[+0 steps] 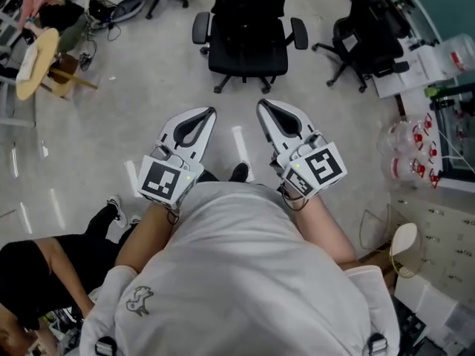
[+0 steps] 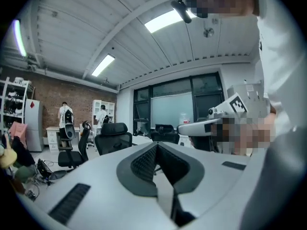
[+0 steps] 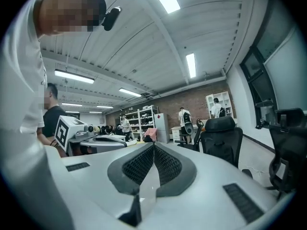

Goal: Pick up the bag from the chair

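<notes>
My two grippers are held side by side in front of my torso, pointing forward over the floor. The left gripper (image 1: 211, 113) is shut with nothing in it, its jaws meeting at the tip (image 2: 156, 145). The right gripper (image 1: 260, 104) is also shut and empty (image 3: 154, 145). A black office chair (image 1: 249, 32) stands straight ahead with a bare-looking seat. A second black chair (image 1: 371, 32) at the upper right carries a dark bundle; I cannot tell whether it is the bag. Both chairs are well beyond the grippers.
A person in black (image 1: 44, 273) is low at my left. A round wooden stool (image 1: 37, 61) and cables lie at the far left. A counter with plastic bottles (image 1: 412, 147) and white drawers (image 1: 438, 236) line the right side. People stand by shelves far off (image 2: 64, 116).
</notes>
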Action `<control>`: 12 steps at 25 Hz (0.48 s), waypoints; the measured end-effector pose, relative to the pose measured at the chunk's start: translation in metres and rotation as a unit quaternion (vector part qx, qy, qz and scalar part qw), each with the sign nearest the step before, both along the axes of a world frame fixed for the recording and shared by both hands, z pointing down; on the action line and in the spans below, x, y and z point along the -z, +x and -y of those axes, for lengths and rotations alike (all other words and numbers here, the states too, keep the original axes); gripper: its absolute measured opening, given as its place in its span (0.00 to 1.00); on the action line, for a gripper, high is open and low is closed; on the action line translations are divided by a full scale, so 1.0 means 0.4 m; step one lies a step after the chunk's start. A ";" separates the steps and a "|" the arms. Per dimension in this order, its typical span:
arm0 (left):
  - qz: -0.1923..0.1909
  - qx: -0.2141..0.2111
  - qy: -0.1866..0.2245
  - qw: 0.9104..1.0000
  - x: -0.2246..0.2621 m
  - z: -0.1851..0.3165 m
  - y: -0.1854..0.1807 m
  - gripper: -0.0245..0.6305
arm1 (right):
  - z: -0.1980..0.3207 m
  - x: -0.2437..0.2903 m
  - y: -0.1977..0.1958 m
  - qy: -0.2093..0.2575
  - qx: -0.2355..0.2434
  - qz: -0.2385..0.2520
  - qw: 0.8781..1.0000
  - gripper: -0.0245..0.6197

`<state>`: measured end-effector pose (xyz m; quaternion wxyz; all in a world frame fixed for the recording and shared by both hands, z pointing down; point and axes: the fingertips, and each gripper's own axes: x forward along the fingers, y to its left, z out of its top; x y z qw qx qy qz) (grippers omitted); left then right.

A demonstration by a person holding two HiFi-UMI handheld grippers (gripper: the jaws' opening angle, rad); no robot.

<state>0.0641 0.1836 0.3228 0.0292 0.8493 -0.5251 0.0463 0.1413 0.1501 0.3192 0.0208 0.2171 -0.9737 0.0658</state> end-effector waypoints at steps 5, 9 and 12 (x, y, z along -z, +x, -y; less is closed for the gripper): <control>-0.011 0.010 -0.007 1.000 -0.010 0.095 -0.014 0.06 | 0.088 -0.023 -0.017 0.000 0.026 -0.009 1.000 0.09; -0.021 0.010 -0.007 1.000 -0.016 0.186 -0.054 0.06 | 0.183 -0.036 -0.044 -0.003 0.021 -0.015 1.000 0.09; -0.022 0.001 -0.005 1.000 -0.017 0.254 -0.089 0.06 | 0.245 -0.045 -0.072 -0.004 0.015 -0.028 0.999 0.09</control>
